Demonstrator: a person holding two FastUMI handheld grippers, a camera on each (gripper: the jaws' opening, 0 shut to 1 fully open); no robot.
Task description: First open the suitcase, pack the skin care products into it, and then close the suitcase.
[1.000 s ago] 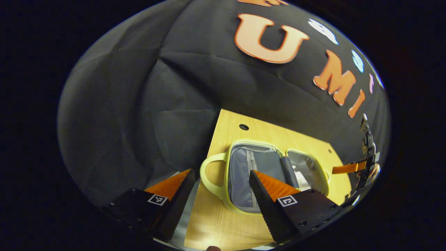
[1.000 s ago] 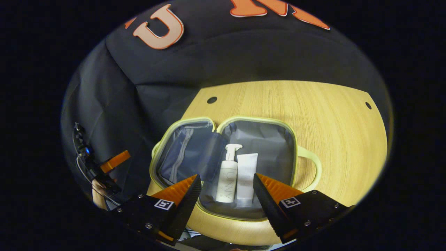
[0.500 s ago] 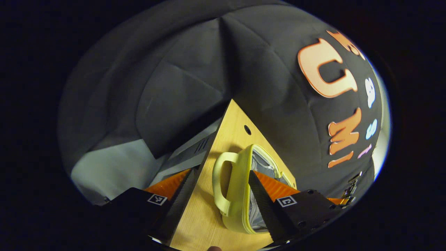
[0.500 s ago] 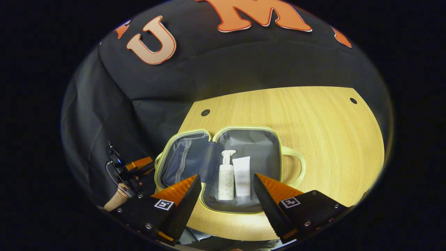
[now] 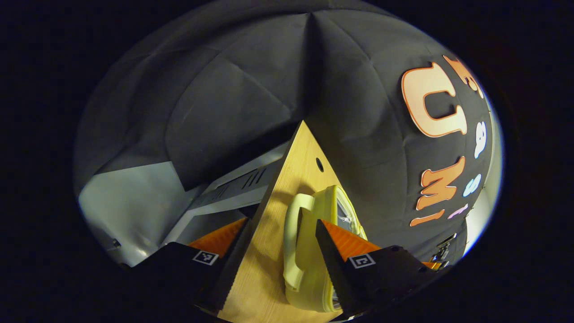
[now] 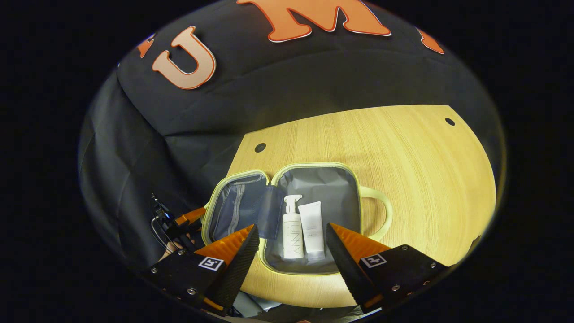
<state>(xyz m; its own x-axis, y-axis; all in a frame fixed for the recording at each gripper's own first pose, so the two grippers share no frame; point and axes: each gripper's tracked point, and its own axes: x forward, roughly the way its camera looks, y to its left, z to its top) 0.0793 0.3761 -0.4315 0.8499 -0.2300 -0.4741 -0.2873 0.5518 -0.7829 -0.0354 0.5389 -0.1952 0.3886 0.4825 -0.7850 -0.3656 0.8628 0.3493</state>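
Left gripper (image 5: 278, 242) has dropped to the suitcase's (image 6: 287, 269) lid edge since 1 s ago, jaws apart | right gripper (image 6: 291, 246) unclenched, hovering | we see pump bottle (image 6: 292, 235) and tube (image 6: 311, 229) inside, on wooden table (image 6: 403, 170).

Pump bottle (image 6: 293, 234) carries vertical lettering, too small to read; tube (image 6: 312, 229) print illegible.

We see a wooden table (image 6: 403, 152) with an open suitcase (image 6: 332, 179) lying on it, apparently flat.
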